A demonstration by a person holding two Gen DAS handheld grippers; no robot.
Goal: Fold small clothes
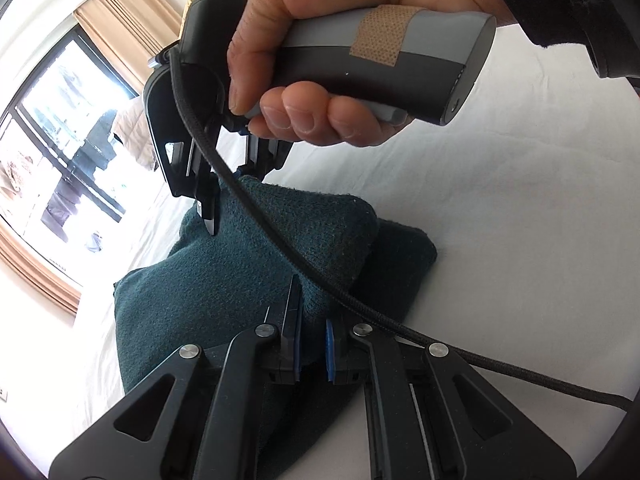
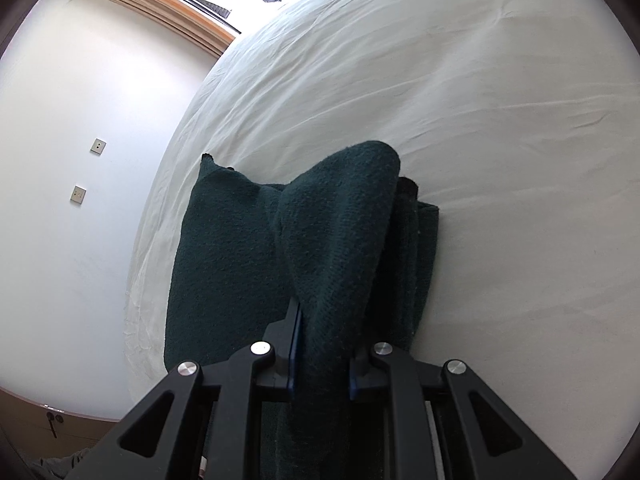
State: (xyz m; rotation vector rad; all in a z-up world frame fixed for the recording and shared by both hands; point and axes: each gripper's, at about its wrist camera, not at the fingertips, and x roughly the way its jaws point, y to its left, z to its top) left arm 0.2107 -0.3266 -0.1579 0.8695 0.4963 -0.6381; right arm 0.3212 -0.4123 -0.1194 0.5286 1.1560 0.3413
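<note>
A dark green knitted garment lies partly folded on the white bed sheet. In the left wrist view, my left gripper at the bottom is shut on a fold of it, with the cloth pinched between the blue pads. A hand holds my right gripper at the garment's far end. The right wrist view shows the right gripper shut on a raised ridge of the garment, which arches up off the sheet. Flat folded layers lie on either side of the ridge.
A black braided cable runs from the right gripper across the garment and past the left gripper. A window with beige curtains stands beyond the bed. A white wall with two switch plates borders the bed's left side.
</note>
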